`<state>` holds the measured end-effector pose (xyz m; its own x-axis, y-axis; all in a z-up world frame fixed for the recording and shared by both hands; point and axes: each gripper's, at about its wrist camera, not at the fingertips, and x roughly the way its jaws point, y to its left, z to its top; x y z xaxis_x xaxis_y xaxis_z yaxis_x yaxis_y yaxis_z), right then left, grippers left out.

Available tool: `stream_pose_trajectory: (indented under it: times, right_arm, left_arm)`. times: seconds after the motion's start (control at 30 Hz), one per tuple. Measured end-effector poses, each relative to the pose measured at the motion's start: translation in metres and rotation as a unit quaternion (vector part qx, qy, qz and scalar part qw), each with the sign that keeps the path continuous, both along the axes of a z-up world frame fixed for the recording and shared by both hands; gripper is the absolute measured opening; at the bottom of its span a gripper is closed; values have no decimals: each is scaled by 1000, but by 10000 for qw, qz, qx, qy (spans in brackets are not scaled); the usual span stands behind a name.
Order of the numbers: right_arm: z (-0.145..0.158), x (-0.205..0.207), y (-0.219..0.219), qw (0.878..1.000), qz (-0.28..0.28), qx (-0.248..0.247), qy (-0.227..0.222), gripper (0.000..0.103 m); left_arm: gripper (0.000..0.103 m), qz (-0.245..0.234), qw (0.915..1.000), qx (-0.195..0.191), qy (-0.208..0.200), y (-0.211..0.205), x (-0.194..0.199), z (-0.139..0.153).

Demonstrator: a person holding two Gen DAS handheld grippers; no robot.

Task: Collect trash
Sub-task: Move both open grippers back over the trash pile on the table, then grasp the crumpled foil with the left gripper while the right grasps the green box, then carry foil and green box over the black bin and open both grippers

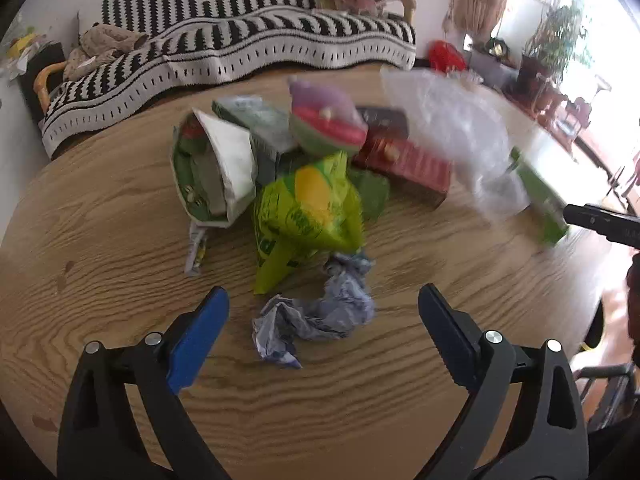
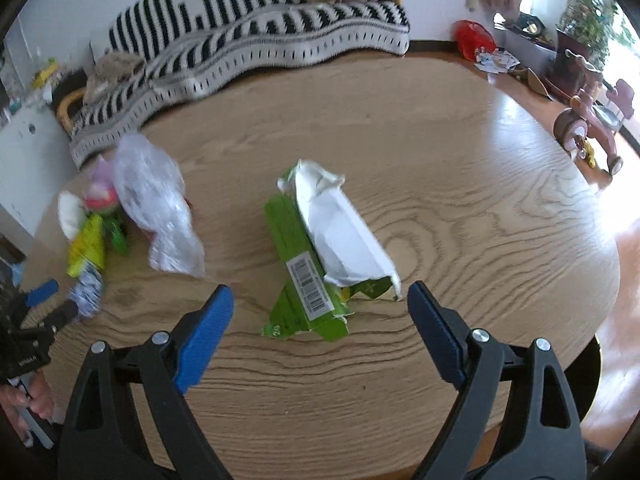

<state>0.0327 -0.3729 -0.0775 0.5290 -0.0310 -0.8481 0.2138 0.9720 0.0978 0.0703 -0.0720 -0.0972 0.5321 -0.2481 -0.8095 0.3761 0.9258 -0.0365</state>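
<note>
Both jaws spread, empty — left gripper [image 1: 323,312] brackets crumpled paper [image 1: 316,316]; right gripper [image 2: 320,308] brackets torn green carton [image 2: 308,276] for pickup.

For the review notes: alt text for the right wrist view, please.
The open right gripper hovers above a torn green carton on a wooden table. A heap of wrappers lies further left.

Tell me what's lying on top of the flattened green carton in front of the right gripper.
A torn-open white-lined package lies across the flattened green carton, covering its upper right part. The barcode label and lower end stay visible. Whatever is printed under the white package cannot be seen.
</note>
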Motion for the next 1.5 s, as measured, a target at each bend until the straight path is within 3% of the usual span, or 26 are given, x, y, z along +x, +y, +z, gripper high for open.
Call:
stream_pose_trajectory:
  times: [0.1, 0.23, 0.27, 0.3, 0.37, 0.4, 0.43, 0.47, 0.57, 0.83, 1.1, 1.3, 1.5]
  right_arm:
    - [-15, 12, 6, 9995, 53, -234, 182, 80]
    - [-29, 20, 9, 9991, 66, -308, 291, 63]
    - [-29, 21, 10, 9991, 75, -322, 260, 60]
    - [-29, 21, 11, 9992, 88, -304, 240, 51]
    - [-28, 21, 12, 9993, 126, -255, 230, 29]
    - [-27, 22, 12, 9993, 156, -239, 233, 18]
    - [-26, 23, 13, 9994, 175, -212, 226, 14]
    - [-26, 22, 13, 9994, 182, -192, 213, 14]
    - [-17, 19, 13, 9997, 191, -119, 88, 14]
    - [13, -5, 6, 9993, 93, 93, -363, 14]
    - [43, -57, -42, 9961, -404, 174, -765, 14]
    - [49, -122, -123, 9880, -1253, 119, -898, 14]
    - [25, -212, -212, 9707, -2278, 134, -746, 14]
  left_arm:
    - [93, 7, 9999, 21, 118, 1, 5, -13]
    - [92, 25, 9999, 78, 117, 0, 11, -22]
    - [88, 11, 9999, 92, 124, -1, 11, -23]
    - [85, 35, 9999, 144, 81, -2, 11, -24]
    - [64, 9, 9997, 235, -6, -5, 9, -22]
    - [59, -54, 9997, 243, 1, -7, 6, -20]
    - [52, -77, 9996, 275, 21, -9, 2, -19]
    - [45, -73, 9994, 331, 18, -11, -1, -18]
    - [40, -159, 9989, 444, 2, -15, -11, -12]
    - [39, -270, 9994, 172, -119, -21, -33, 23]
    - [39, -418, 9981, -281, -365, -60, -35, 63]
    - [39, -854, 9940, -532, -424, -135, -46, 72]
    - [39, -1713, 9820, -652, -453, -239, -80, 56]
